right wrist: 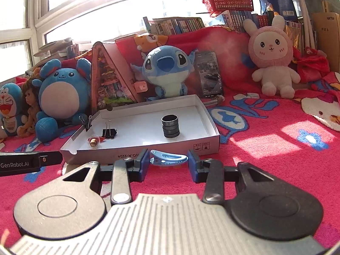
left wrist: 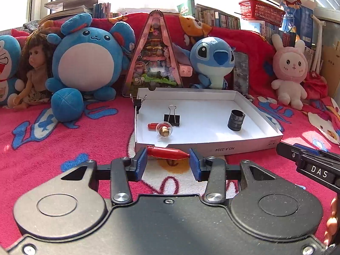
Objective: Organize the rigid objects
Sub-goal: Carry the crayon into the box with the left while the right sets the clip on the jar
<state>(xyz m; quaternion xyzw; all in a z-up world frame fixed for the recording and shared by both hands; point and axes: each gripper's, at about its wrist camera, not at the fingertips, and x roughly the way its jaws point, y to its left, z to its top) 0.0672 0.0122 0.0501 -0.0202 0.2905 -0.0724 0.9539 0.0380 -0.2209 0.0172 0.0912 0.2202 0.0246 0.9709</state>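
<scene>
A white shallow box [left wrist: 212, 146] [right wrist: 148, 150] lies on the red blanket. In it are a black ring stack [left wrist: 236, 120] [right wrist: 170, 126], a black binder clip [left wrist: 171, 118] [right wrist: 109, 132], a clear ball with a gold piece [left wrist: 164, 130] [right wrist: 94, 141] and a small red piece [left wrist: 152, 125]. Another binder clip [left wrist: 138, 103] [right wrist: 88, 123] grips the box's left wall. My left gripper [left wrist: 168, 162] is shut on a red bullet-shaped piece [left wrist: 167, 152] just before the box's front wall. My right gripper [right wrist: 169, 163] is shut on a light blue plastic clip [right wrist: 169, 159], also near the front wall.
Plush toys line the back: a round blue one [left wrist: 85, 63], Stitch [left wrist: 212, 59], a pink rabbit [left wrist: 290, 72], and a doll [left wrist: 35, 72]. A triangular toy box [left wrist: 154, 59] and a phone [right wrist: 209, 74] stand behind the white box. Books and a red basket [left wrist: 261, 10] lie beyond.
</scene>
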